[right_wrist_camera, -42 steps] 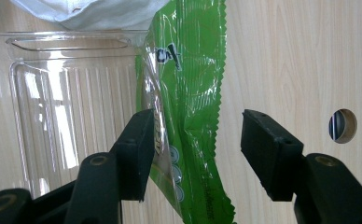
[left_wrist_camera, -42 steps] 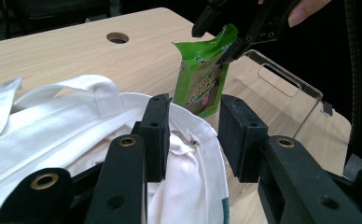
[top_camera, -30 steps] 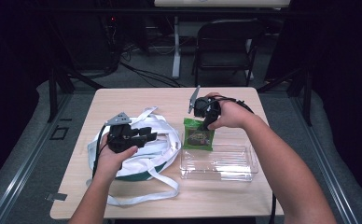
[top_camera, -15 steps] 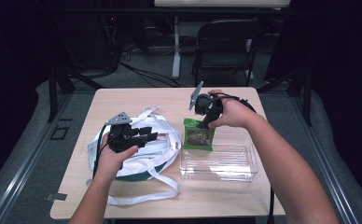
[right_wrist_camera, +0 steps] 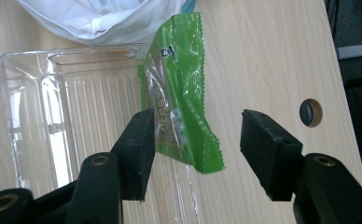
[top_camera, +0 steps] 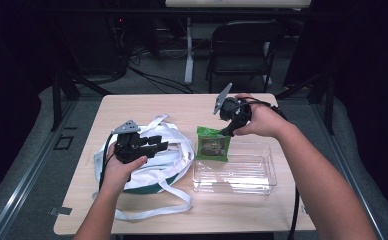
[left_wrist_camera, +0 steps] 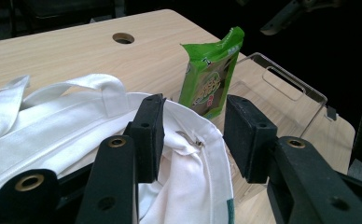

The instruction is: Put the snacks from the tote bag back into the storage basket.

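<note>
1. The green packet [top_camera: 213, 144] sits at centre frame in the high view, leaning on the near-left corner of the clear tray [top_camera: 242, 175], its lower edge inside the tray and its top tipped up over the rim.
2. The right hand-held gripper [top_camera: 228, 131] hangs just above and to the right of the packet with its jaws spread wide. In the right gripper view the packet [right_wrist_camera: 181, 93] lies between and beyond the jaws, touched by neither, so nothing is gripped.
3. My reading: the jaws are lined up either side of the packet's crimped end, which is the easiest part to pinch because it stands free of the tray wall.
4. The left hand-held gripper [top_camera: 154, 145] rests over the white bag [top_camera: 167, 160] at centre left, jaws apart. In the left gripper view the bag's [left_wrist_camera: 76, 135] hem runs between the jaws without being clamped.
5. That placement likely readies the left side to take the bag's mouth and hold it for the packet.
6. The bench [top_camera: 192, 107] is bare wood around them.
</note>
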Tool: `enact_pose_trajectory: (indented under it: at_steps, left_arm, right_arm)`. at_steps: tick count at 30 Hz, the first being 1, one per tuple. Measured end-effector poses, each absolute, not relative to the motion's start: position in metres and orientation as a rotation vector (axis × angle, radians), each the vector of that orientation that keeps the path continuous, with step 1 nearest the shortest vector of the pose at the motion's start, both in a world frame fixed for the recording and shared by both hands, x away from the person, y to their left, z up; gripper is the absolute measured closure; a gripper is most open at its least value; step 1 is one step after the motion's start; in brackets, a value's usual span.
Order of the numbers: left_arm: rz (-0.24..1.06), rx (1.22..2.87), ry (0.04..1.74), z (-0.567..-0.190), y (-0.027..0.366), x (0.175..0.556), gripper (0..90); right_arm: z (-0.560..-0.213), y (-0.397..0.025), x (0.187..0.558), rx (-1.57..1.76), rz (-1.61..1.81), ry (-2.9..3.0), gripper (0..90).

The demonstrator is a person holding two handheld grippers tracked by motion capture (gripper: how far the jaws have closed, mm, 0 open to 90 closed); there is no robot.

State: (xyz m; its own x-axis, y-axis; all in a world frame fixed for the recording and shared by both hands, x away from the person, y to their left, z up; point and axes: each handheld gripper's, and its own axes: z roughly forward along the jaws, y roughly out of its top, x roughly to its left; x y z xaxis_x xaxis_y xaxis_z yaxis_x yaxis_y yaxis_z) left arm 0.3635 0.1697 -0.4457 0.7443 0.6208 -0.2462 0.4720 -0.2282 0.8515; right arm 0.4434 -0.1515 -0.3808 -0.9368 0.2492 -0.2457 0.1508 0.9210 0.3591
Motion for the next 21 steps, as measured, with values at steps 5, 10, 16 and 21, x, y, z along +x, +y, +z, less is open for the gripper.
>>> enact_pose_trajectory:
  at_steps: [5,10,16,21]
  left_arm:
    - [0.174,1.877,0.85,-0.446,0.171,0.364,58.1]
    - [0.188,1.87,0.86,-0.445,0.175,0.364,58.1]
    - [0.187,1.855,0.877,-0.444,0.179,0.364,58.1]
    - [0.195,1.857,0.88,-0.443,0.182,0.365,58.1]
  right_arm:
    - [-0.373,-0.16,0.433,0.3,0.503,2.786,45.1]
    - [-0.367,-0.172,0.423,0.332,0.516,2.78,46.2]
    - [-0.365,-0.191,0.409,0.408,0.579,2.749,47.2]
    - [-0.366,-0.202,0.397,0.457,0.628,2.721,47.2]
